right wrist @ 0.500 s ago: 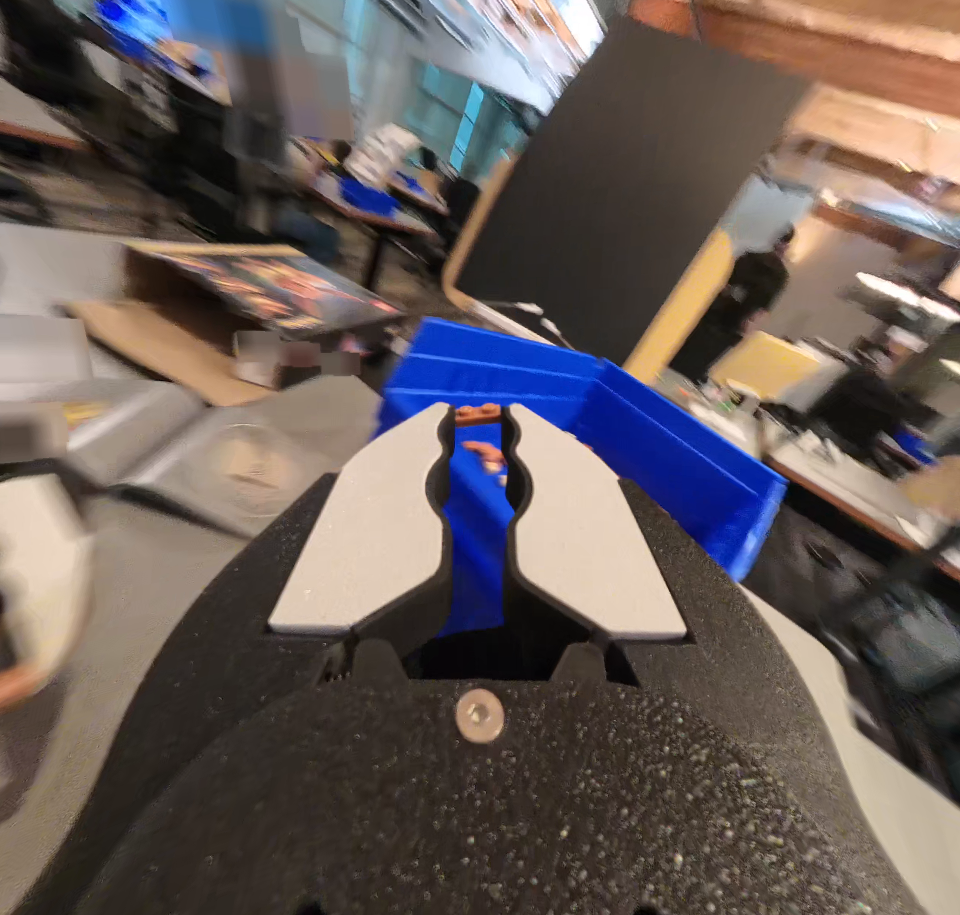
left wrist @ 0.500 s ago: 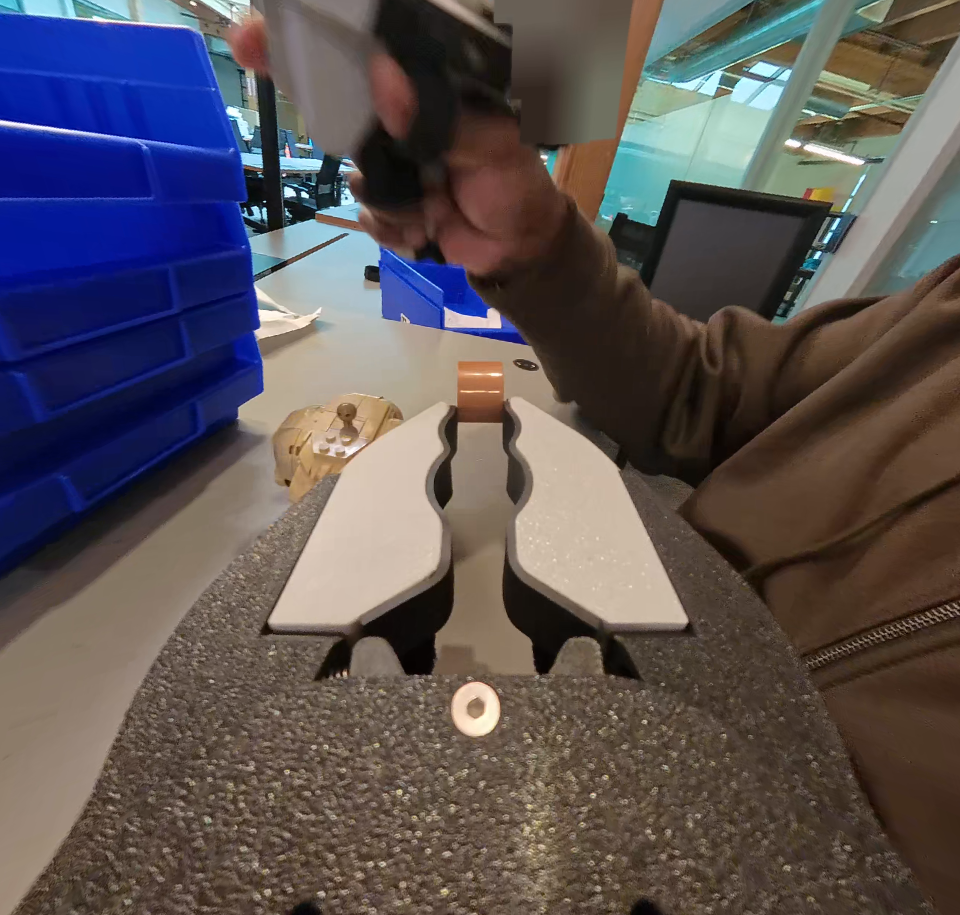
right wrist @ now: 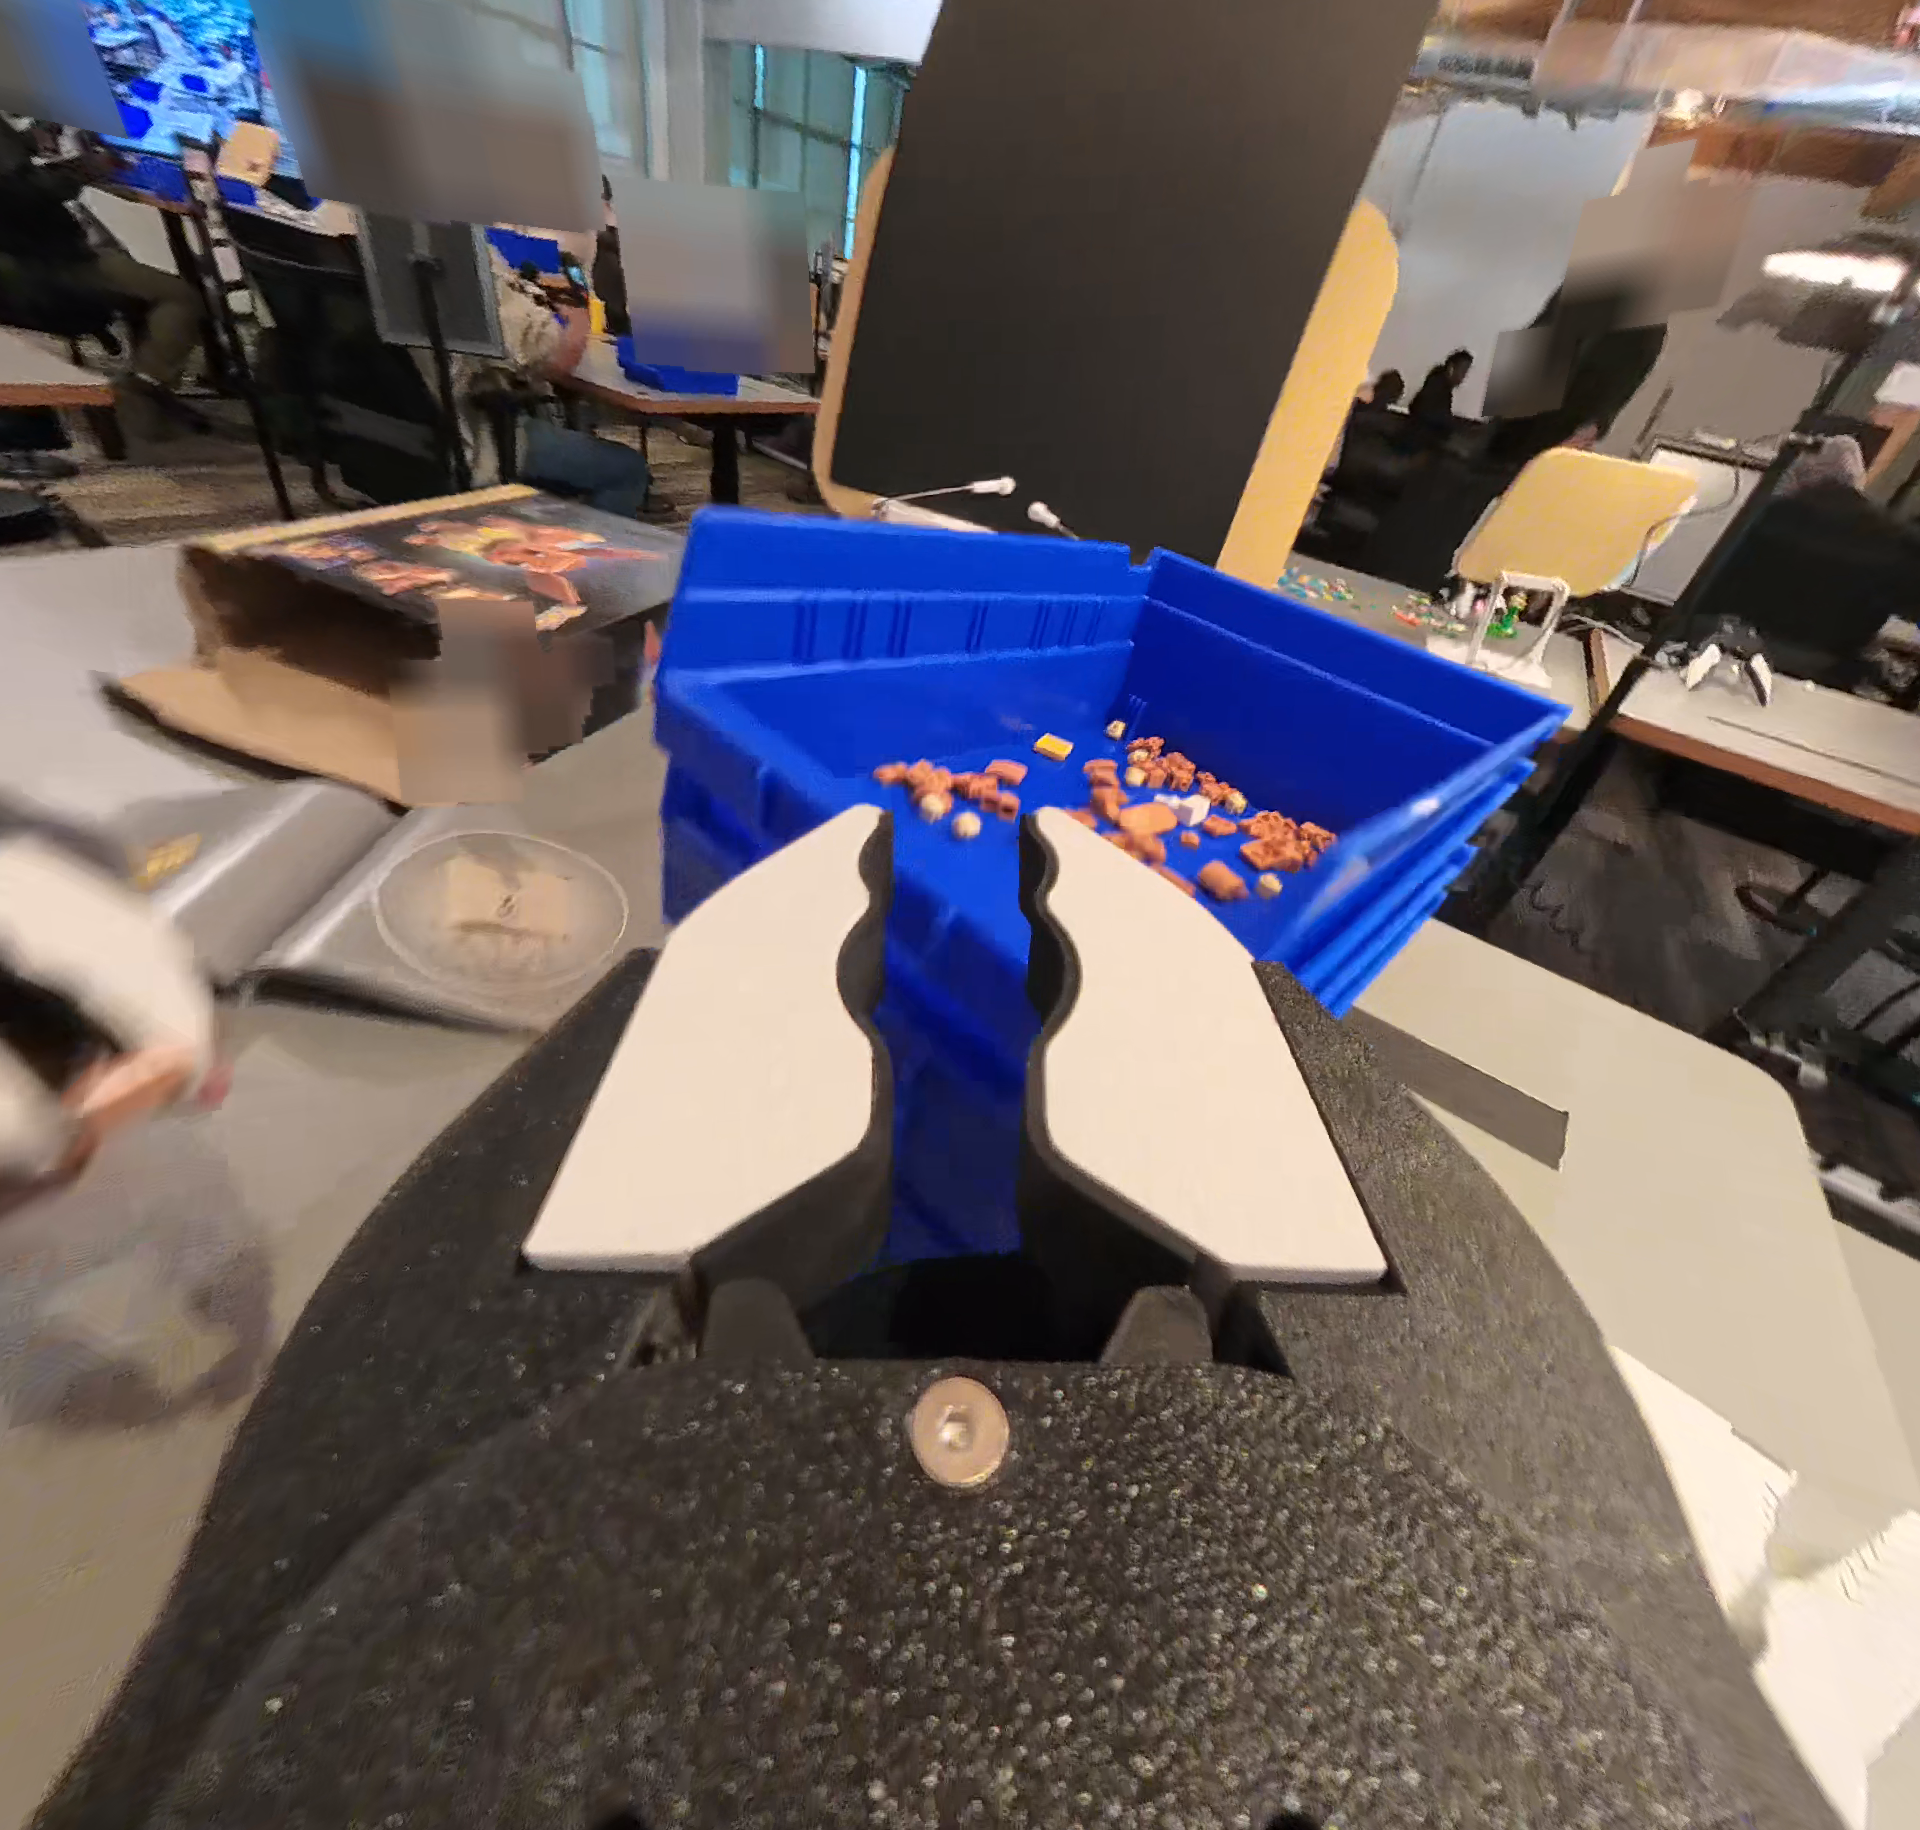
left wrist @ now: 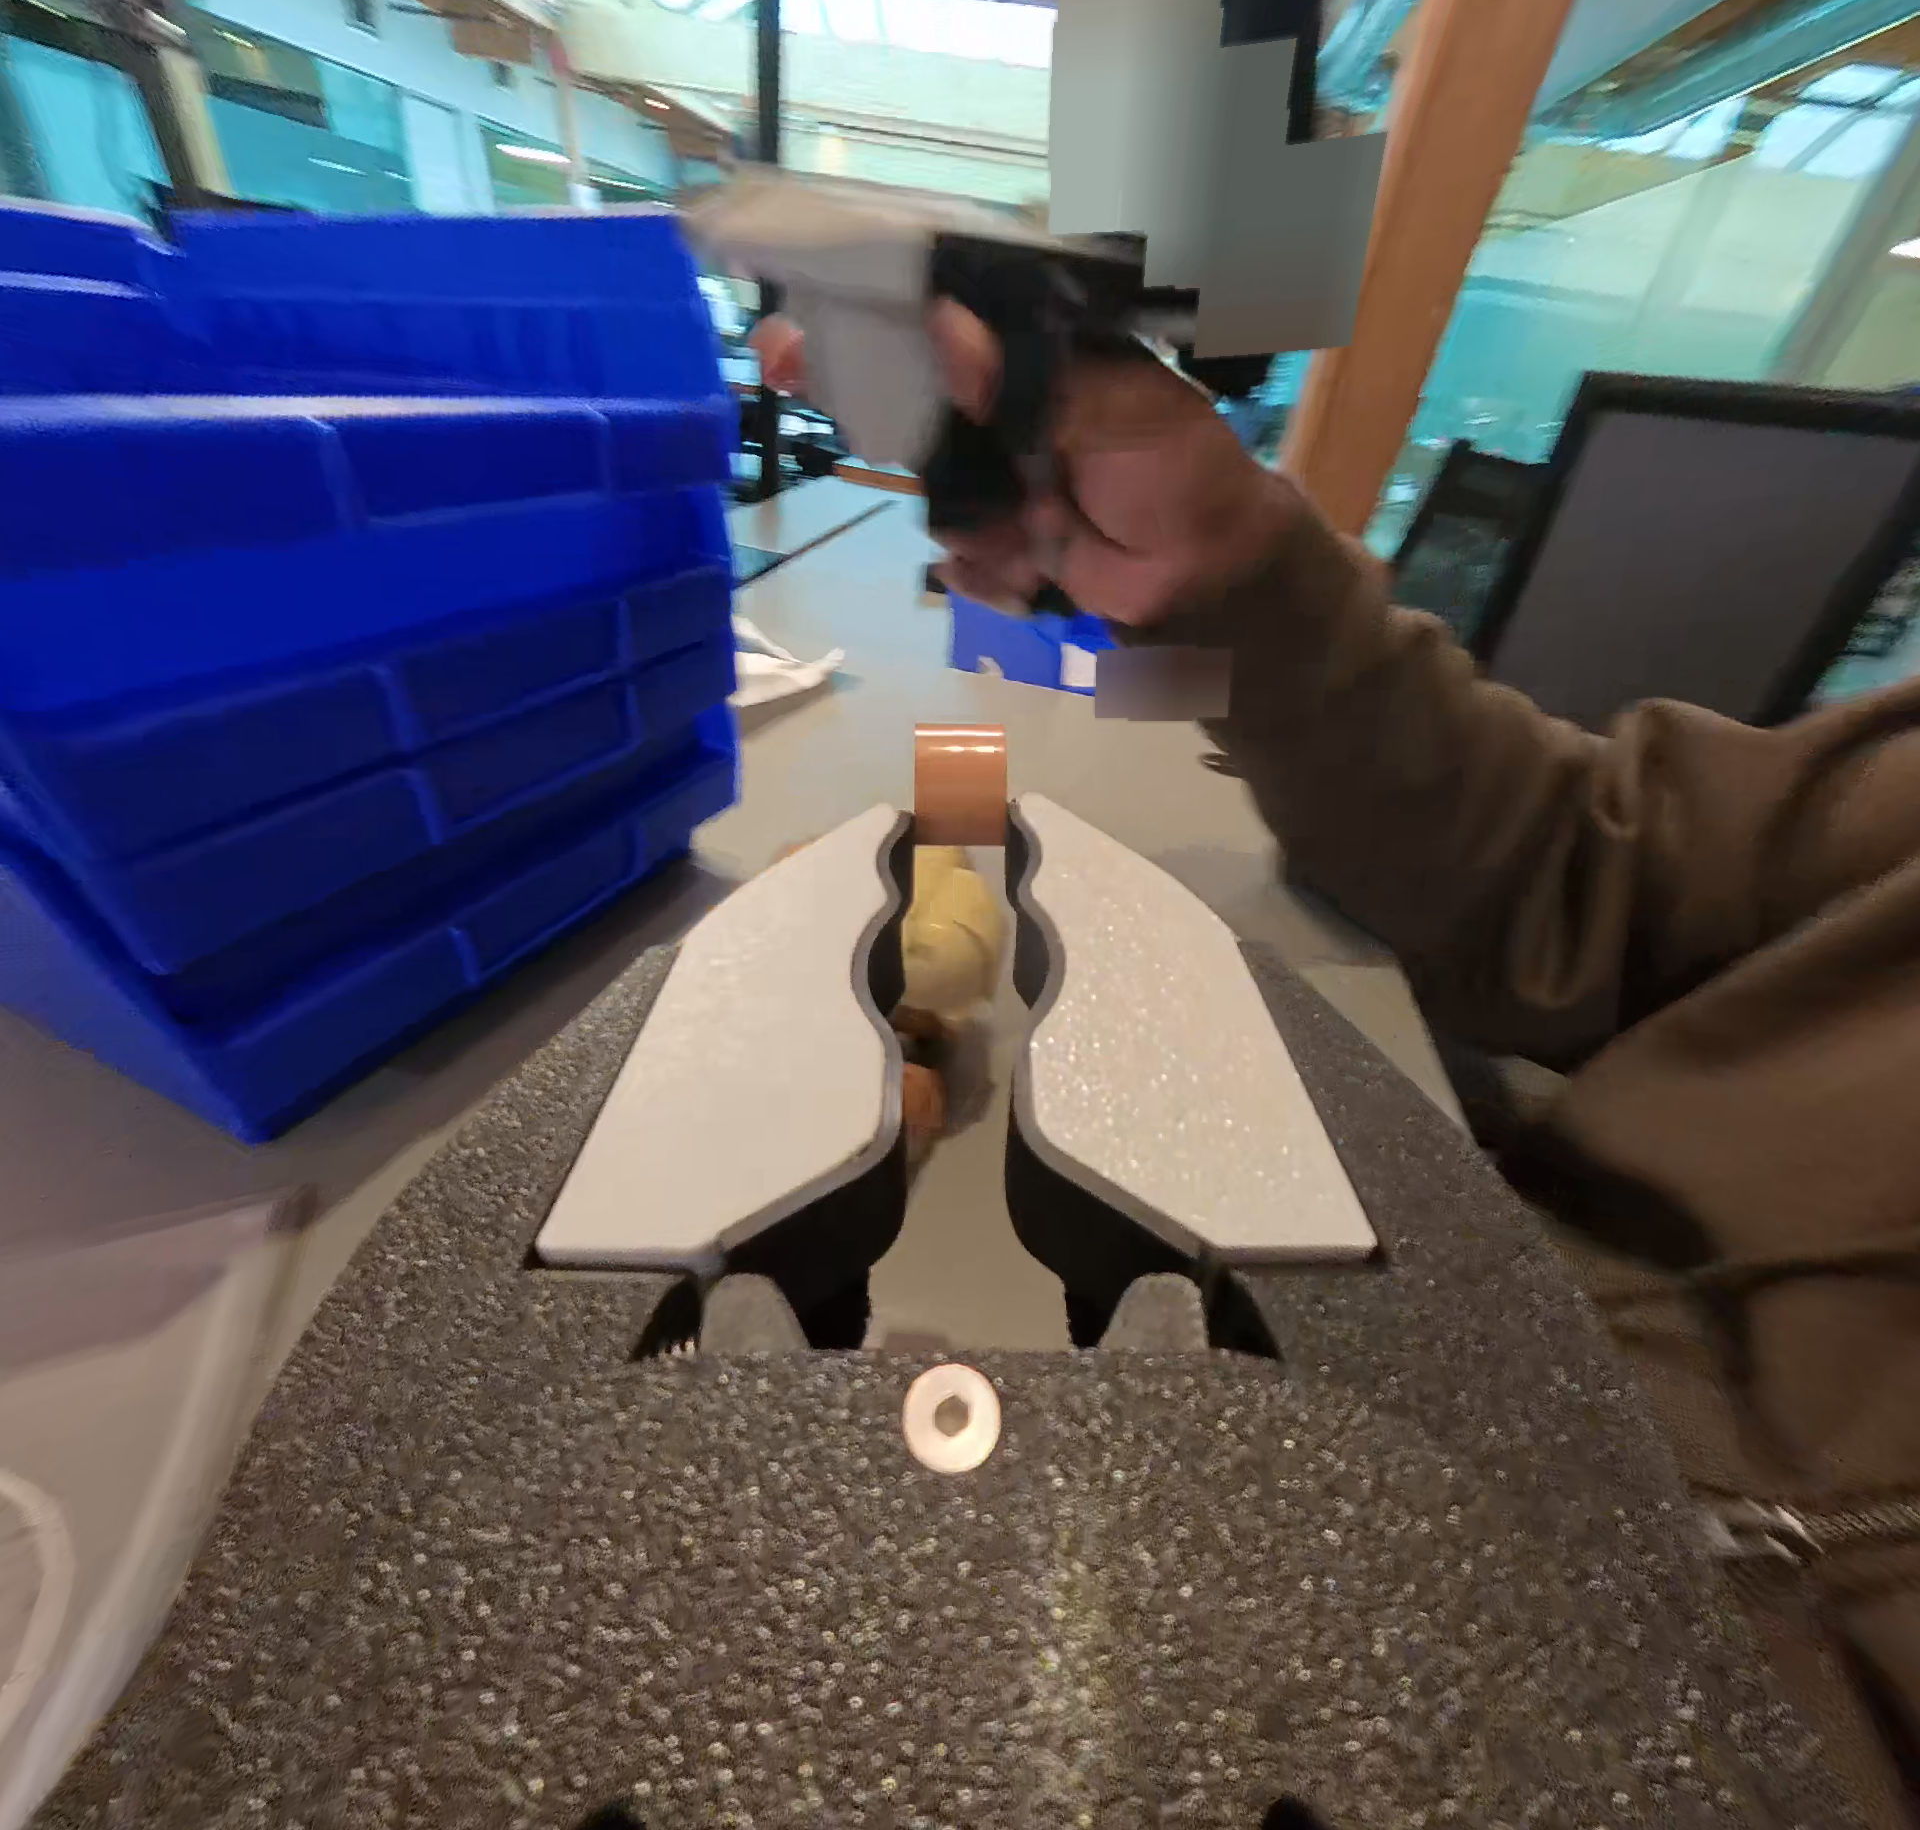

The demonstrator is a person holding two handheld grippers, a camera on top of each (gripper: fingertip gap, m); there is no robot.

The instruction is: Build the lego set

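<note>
While my left gripper (left wrist: 958, 824) pinches a brown round brick (left wrist: 959, 785) at its fingertips above the grey tabletop (left wrist: 831, 741), a stack of blue bins (left wrist: 353, 637) fills that table's left side. My right gripper (right wrist: 956, 830) is parted with nothing held, facing a blue bin (right wrist: 1351, 679) strewn with loose brown pieces (right wrist: 1143, 804).

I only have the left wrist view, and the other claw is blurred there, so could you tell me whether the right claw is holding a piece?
Observer: No, the right claw is empty, its jaws apart.
Operator: What is in front of it?
Observer: A blue bin with loose brown pieces on its floor.
Operator: Anything beside that bin?
Observer: A cardboard box lies to its left.
</note>
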